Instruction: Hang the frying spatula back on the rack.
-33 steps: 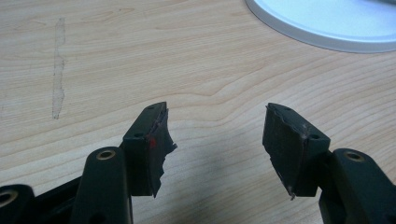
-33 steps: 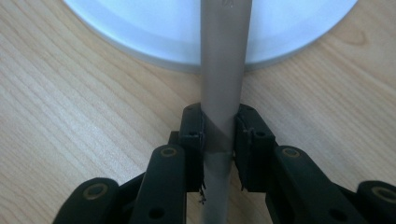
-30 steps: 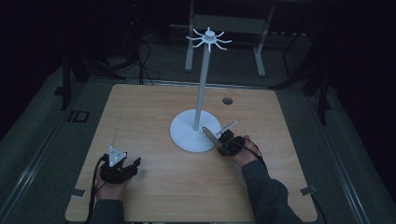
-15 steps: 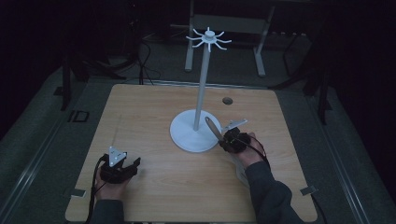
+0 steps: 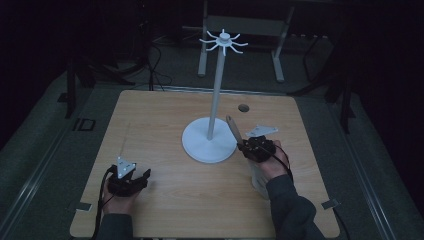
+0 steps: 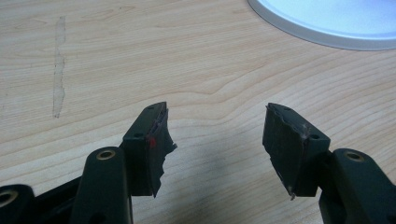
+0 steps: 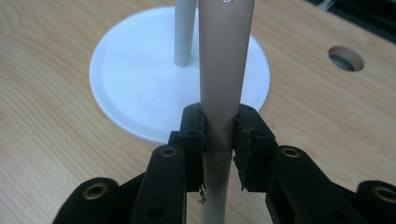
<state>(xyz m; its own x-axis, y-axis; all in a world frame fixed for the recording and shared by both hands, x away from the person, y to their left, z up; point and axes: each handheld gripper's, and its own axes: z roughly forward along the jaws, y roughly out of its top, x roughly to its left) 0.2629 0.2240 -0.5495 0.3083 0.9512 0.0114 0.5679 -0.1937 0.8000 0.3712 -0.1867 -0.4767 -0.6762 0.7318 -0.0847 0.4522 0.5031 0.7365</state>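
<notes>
A tall white hook stand [image 5: 215,107] rises from a round white base [image 5: 200,145] at the middle of the wooden table. My right gripper [image 5: 243,146] hovers just right of that base, shut on a long utensil with a beige handle [image 5: 232,128]; the handle points up and leans toward the pole, and the paler lower end [image 5: 260,182] hangs over the forearm. In the right gripper view both pads [image 7: 194,128] press the handle [image 7: 224,60], with the base [image 7: 140,79] behind it. My left gripper [image 5: 144,176] rests at the near left, open [image 6: 217,116], with bare wood between its jaws.
A round cable hole [image 5: 243,107] sits in the table [image 5: 150,115] behind the stand, also in the right gripper view as the hole [image 7: 345,58]. The stand's hooks [image 5: 223,41] spread out at the top. Chair or desk legs stand on the dark floor beyond.
The right hand has lifted the utensil and drifted a little right; its handle stands more upright. The left gripper has stayed put.
</notes>
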